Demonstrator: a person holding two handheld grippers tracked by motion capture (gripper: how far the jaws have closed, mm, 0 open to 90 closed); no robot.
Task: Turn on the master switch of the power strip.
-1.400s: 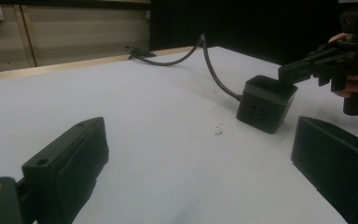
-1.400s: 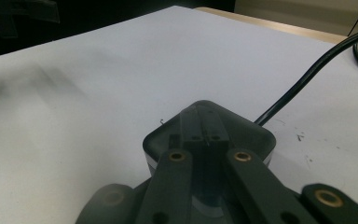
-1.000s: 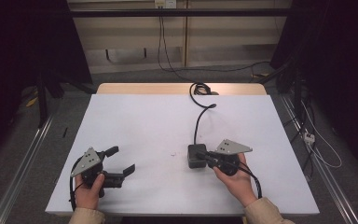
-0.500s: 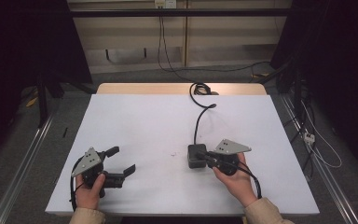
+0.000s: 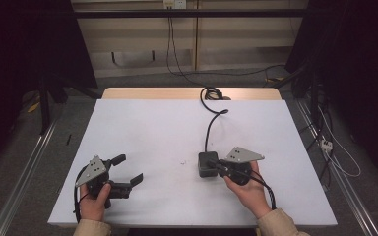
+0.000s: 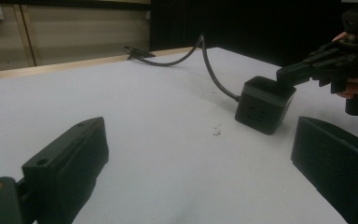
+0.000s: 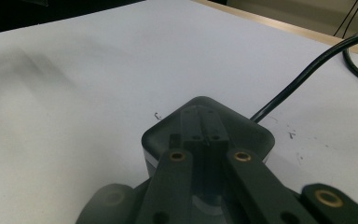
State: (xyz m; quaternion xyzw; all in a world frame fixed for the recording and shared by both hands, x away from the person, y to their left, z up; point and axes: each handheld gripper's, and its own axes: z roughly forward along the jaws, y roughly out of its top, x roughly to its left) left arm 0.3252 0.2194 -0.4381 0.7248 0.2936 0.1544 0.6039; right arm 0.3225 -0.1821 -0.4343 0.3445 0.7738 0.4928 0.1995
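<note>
A black cube-shaped box [image 5: 205, 167] with a thick black cable [image 5: 207, 129] sits on the white table [image 5: 147, 128], right of centre. My right gripper [image 5: 212, 165] is shut, its jaws pressed together with the tips resting on the box's top; the right gripper view shows the closed tips [image 7: 203, 138] over the box [image 7: 242, 130]. My left gripper [image 5: 129, 168] lies near the front left, open, with nothing between its jaws. In the left gripper view, the box [image 6: 262, 106] stands beyond the open jaws [image 6: 200, 128], with the right gripper [image 6: 283, 74] touching its top edge.
The cable [image 6: 209, 65] runs from the box to a coil at the table's far wooden edge [image 5: 211, 93]. A small speck [image 5: 182, 161] lies on the table between the grippers. Metal rails and floor cables flank the table.
</note>
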